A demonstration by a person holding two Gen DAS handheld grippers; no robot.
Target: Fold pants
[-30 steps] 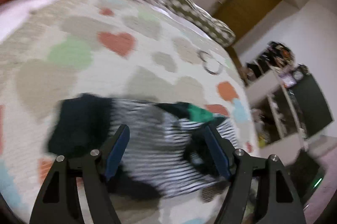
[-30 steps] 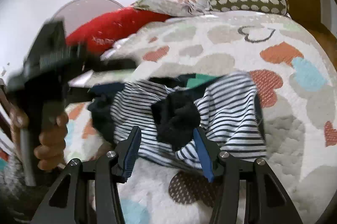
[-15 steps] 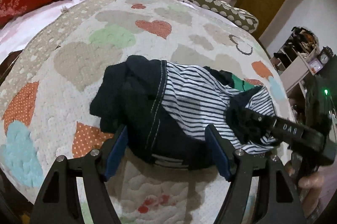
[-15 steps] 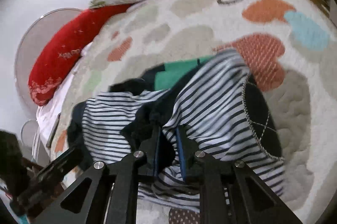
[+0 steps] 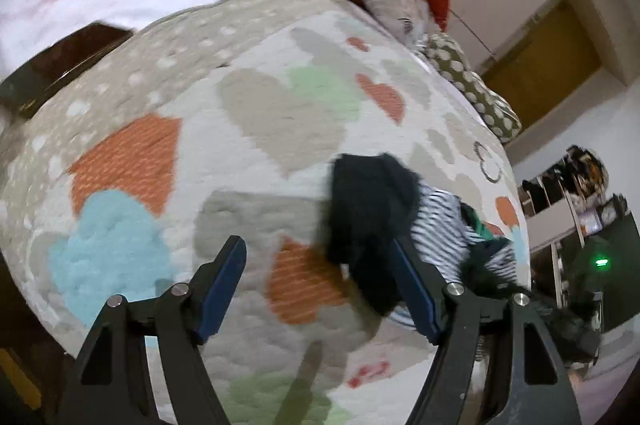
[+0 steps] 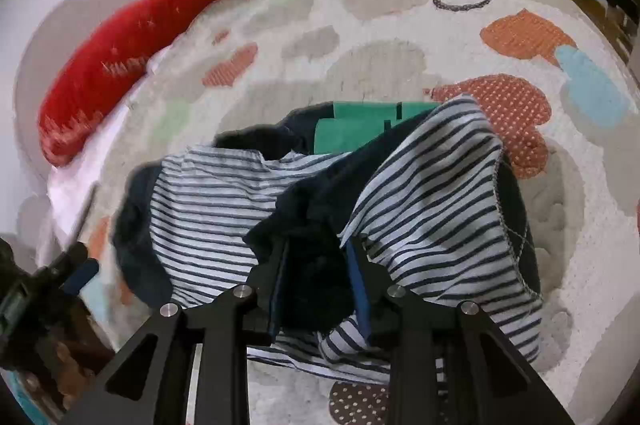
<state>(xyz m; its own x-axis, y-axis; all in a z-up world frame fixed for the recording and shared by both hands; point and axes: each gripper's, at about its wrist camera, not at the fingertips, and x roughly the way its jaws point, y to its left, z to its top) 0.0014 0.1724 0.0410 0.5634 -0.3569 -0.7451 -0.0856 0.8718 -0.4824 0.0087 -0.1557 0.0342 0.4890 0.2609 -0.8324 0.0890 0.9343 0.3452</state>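
Left wrist view: the left gripper (image 5: 320,289) gapes wide and empty over the quilt (image 5: 248,129); the pants (image 5: 384,225) lie crumpled at right of centre.

Right wrist view: the right gripper (image 6: 318,285) pinches a dark bunch of pants (image 6: 304,225) at lower centre. No fold shows; folding looks barely begun.

Soft striped and dark matt cloth was seen in the pants (image 6: 420,193), nubbly quilted fabric in the bedspread (image 5: 256,113), and matt black plastic with metal rivets in the right tongs (image 6: 320,289).

Motion blur smears the pants (image 5: 372,225) in the left wrist view.
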